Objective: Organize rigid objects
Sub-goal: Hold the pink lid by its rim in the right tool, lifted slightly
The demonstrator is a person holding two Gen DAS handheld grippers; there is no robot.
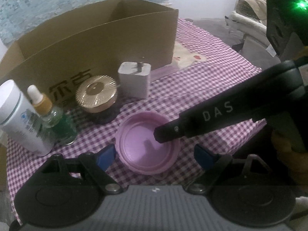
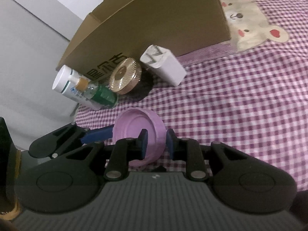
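The right gripper [image 2: 155,141] has its fingers closed on the near wall of the pink lid [image 1: 148,141], one finger inside, one outside. The lid lies hollow side up on the checked cloth [image 2: 231,105], in front of the cardboard box [image 1: 100,44]. The left gripper [image 1: 154,156] stands wide open around the lid and holds nothing. The grip on the thin rim seems shallow, so the lid may tilt or slip on lifting and hit the glass dropper bottle [image 1: 52,117] nearby.

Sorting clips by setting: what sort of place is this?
Probably a home room: a gingham cloth with a teddy-bear patch, toiletry bottles and a cardboard box.
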